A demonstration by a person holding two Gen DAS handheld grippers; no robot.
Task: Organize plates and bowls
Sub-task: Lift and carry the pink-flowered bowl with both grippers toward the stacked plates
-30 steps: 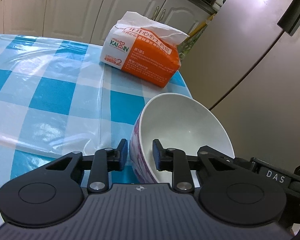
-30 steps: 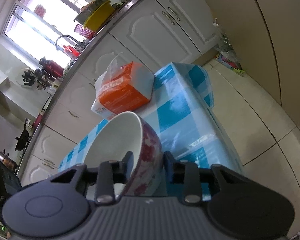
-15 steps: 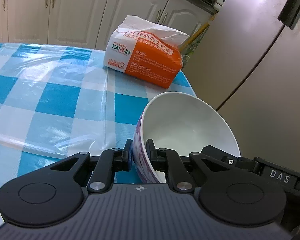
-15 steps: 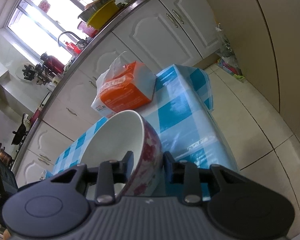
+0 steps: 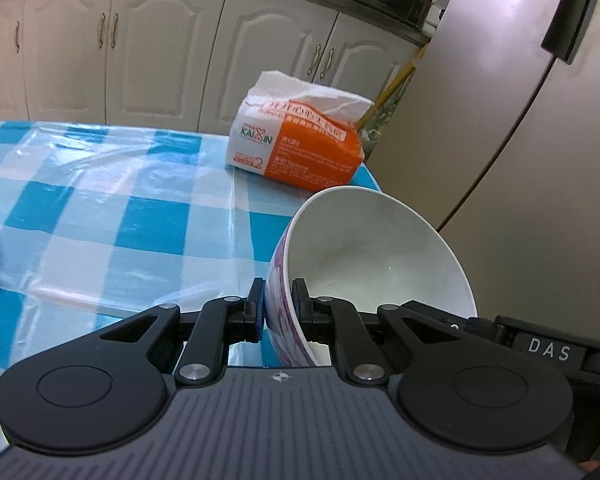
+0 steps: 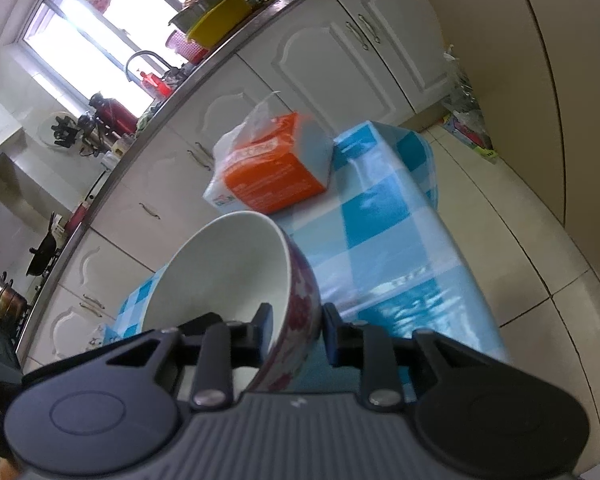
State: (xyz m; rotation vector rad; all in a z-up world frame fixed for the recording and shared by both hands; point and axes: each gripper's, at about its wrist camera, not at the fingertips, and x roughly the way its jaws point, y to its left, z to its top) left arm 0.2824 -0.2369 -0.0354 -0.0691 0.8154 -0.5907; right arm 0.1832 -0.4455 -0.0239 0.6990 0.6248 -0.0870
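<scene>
A white bowl with a pink-purple flower pattern outside hangs tilted over the checked table's right end. My left gripper is shut on its left wall, one pad inside and one outside. The right wrist view shows the same bowl with my right gripper straddling its right wall. Those jaws are closing, and the outer pad looks a sliver away from the wall. The right gripper's body shows just beyond the bowl's lower right side. Both grippers' bodies hide the bowl's base.
An orange and white tissue pack lies at the far right corner of the blue-and-white tablecloth. A tall fridge stands close beyond the table's right edge. White cabinets run along the back. Tiled floor lies below the table end.
My left jaws have closed from a gap onto the bowl's wall and risen with it. My right jaws have narrowed around the opposite wall.
</scene>
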